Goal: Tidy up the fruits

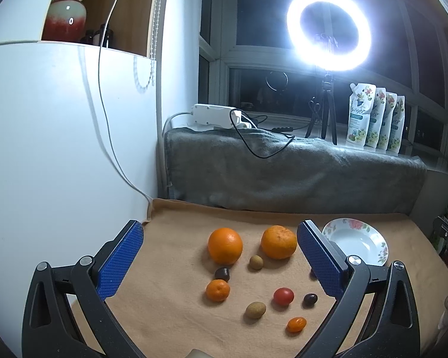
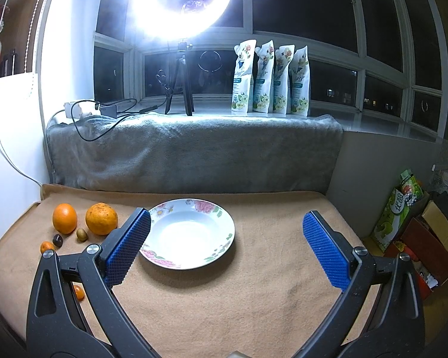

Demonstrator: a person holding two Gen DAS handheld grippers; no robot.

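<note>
Tan cloth covers the table [image 1: 170, 322]; fruit lies scattered on its left half, dead ahead of my left fingers [image 1: 221, 261], which are spread wide and empty. Nearest the far edge sit a smooth orange [image 1: 225, 245] and a dimpled one [image 1: 278, 242]; smaller fruits lie closer. Right of these, the empty floral plate [image 2: 191, 234] faces my right fingers [image 2: 227, 247], also spread, holding nothing.

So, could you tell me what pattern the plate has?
White plate with pink-and-green flowers around its rim; clearest in the right wrist view.
</note>
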